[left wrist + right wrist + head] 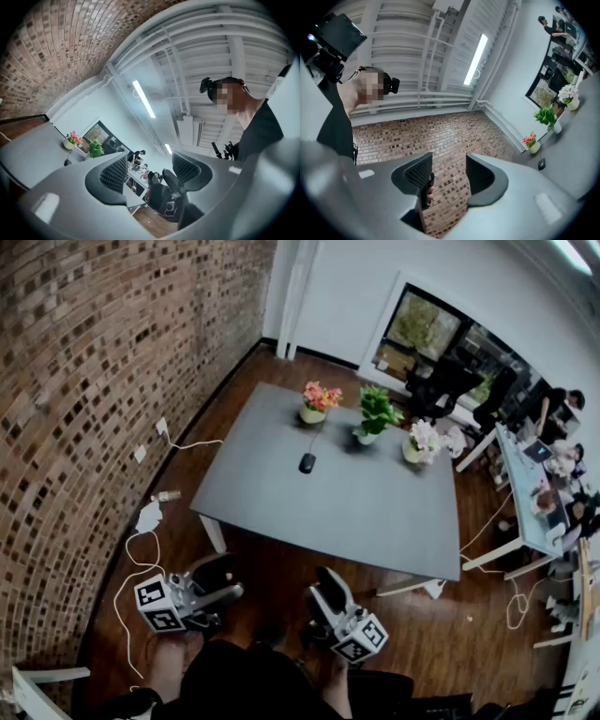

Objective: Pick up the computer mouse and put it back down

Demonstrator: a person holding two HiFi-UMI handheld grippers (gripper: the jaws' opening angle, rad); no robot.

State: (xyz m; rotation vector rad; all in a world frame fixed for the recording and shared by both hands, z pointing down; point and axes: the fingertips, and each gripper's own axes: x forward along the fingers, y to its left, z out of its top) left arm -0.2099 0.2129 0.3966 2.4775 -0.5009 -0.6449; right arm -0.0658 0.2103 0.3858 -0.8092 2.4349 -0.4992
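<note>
Head view: computer mouse lies on the grey table near three flower pots. Left gripper and right gripper, well short of it over wooden floor, both gape empty.

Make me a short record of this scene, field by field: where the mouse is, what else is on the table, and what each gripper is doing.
mouse: black computer mouse lying on the grey table, not held
also on table: pink flowers, green plant, pale flowers, each in a pot, near the far edge
left gripper: open, nothing between the jaws, short of the table
right gripper: open, empty, short of the table
task state: pick-up not yet begun
</note>
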